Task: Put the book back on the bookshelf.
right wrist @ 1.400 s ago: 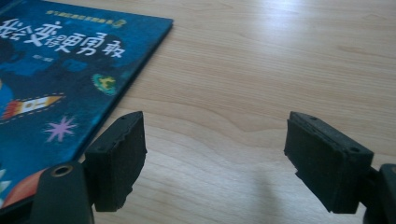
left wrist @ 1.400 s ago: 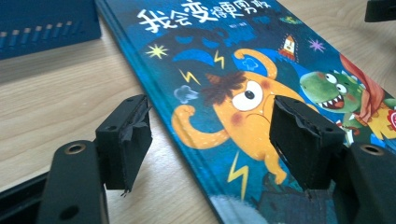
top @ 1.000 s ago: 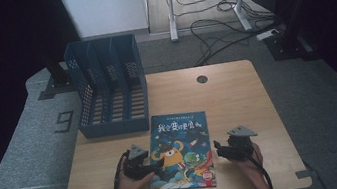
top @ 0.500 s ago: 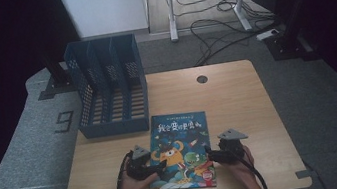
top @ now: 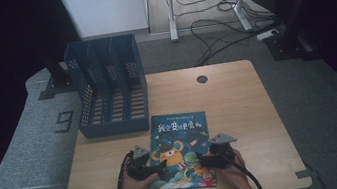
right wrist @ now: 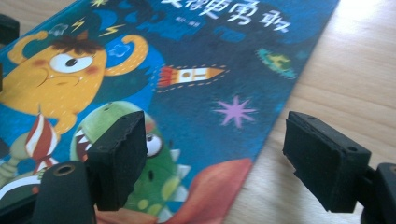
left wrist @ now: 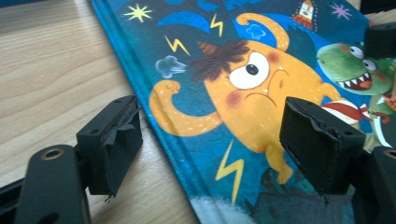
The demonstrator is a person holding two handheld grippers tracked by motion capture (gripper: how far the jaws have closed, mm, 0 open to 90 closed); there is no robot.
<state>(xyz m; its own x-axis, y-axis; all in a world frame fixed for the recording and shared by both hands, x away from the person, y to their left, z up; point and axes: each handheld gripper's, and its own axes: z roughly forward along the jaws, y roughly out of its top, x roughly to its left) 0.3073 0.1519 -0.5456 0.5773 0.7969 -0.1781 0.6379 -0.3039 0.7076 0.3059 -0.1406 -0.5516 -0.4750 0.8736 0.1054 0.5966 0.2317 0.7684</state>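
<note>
Straddling the spine edge of the picture book (left wrist: 261, 88), the left tongs (left wrist: 212, 140) stand spread wide, and their jaws have just been opening further. In the left gripper view one jaw sits over the bare wood of the tabletop (left wrist: 51, 70) just beside the book's edge, and the other sits over the cover near the yellow one-eyed monster. Nothing is pinched between them; whether the pads rest on the cover or hang just above it cannot be told.

The right tongs (right wrist: 212, 154) are released as well, with the jaws far apart. In the right gripper view they straddle the book's opposite long edge: one jaw lies over the green toothy creature on the cover, the other over bare wood. They grip nothing.

From the high view, the left tongs (top: 159, 166) and the right tongs (top: 201, 160) sit at the near corners of the book (top: 181, 145), each held in a hand that comes in from the bottom edge. The book lies flat, cover up, at the near middle of the tabletop (top: 238, 99). Farther back, at the far left corner, stands a blue file rack (top: 108, 91) with three upright compartments, well apart from the book.
</note>
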